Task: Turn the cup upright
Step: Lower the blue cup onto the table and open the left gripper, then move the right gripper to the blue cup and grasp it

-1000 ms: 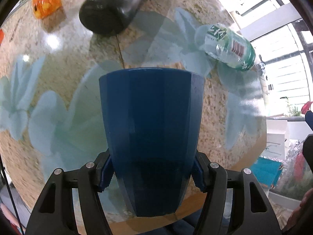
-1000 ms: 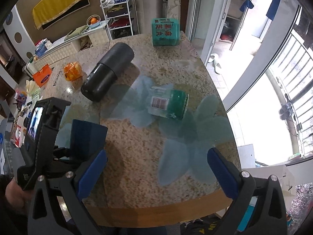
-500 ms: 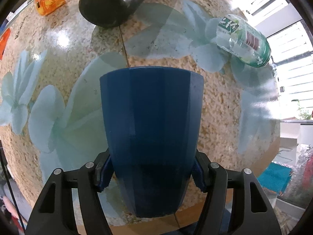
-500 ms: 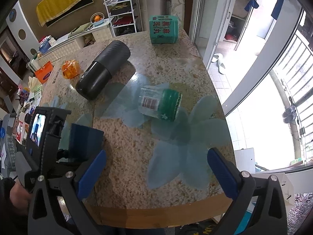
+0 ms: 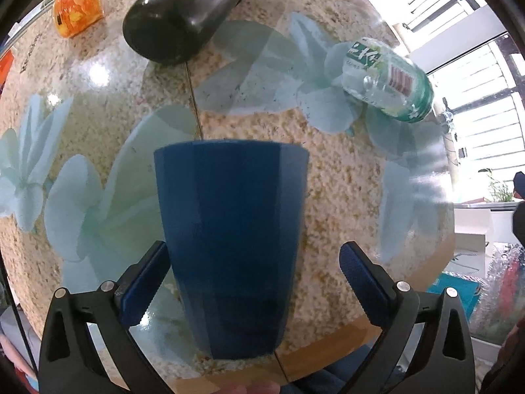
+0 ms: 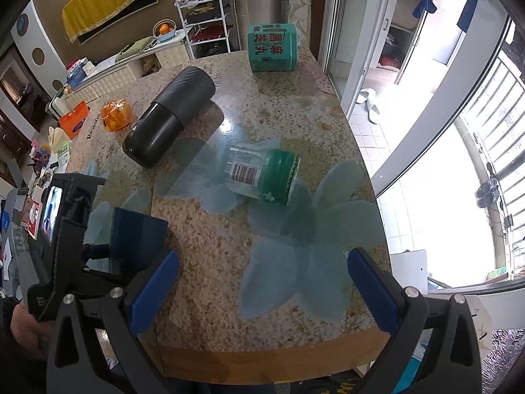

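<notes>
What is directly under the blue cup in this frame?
The blue cup stands between the open left gripper fingers on the speckled table, over a pale flower print. Its footprint and interior are hidden.

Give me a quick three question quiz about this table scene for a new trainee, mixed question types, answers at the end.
1. True or false: the left gripper is clamped shut on the blue cup.
2. The green-labelled clear bottle on the table is: A) upright, B) on its side, C) in the right gripper.
3. Fill in: the black flask lies beside an ______ wrapped item.

Key
1. False: both pads stand apart from the cup.
2. B
3. orange
</notes>
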Demonstrator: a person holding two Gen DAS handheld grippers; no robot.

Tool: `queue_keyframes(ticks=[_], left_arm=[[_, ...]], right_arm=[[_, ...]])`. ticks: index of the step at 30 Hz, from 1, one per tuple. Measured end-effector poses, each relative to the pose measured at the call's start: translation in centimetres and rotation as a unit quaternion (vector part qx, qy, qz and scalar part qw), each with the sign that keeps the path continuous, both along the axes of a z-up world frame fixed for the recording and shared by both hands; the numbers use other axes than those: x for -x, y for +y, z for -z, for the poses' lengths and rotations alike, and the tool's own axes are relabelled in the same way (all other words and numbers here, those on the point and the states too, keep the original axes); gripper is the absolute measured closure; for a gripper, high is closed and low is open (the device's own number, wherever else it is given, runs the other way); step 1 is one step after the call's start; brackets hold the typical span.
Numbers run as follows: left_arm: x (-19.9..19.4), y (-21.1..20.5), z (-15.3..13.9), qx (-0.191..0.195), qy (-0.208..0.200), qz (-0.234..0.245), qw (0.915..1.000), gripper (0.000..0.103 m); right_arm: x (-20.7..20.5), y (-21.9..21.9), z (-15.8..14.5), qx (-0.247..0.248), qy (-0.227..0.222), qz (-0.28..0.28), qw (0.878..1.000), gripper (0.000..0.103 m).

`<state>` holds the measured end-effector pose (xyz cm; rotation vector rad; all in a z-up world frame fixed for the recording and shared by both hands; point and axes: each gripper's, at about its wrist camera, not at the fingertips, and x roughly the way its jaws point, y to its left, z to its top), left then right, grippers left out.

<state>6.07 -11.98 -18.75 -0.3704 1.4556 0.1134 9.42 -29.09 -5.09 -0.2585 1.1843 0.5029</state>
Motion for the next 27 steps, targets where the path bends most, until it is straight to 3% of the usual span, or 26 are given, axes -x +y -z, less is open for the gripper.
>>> queue_keyframes(ticks=[9,17,22,27], left_arm=[[0.0,0.9,-7.4,-0.032,-0.053,0.017,0.9979,0.0],[1.8,5.0,-14.3,-0.061,-0.105,0.018,0.9924,0.0],[3.3,7.2,-15.6,-0.069,-0.111,0.046,0.9904,0.0],[5.5,9.6,-15.1,-0.057,-0.106,0.057,0.9911,0.0]], right_arm=[[-0.4,0.2,-1.4,-0.028,0.011,0.008,1.0,0.0],[-0.1,2.3,-3.0,-0.065,0.022,0.022,0.997,0.0],[0.9,5.0,-3.3,-0.057,0.028,0.031,0.998,0.0],[1.7,7.8,-3.2,-0.043,0.028,0.034,0.998,0.0]])
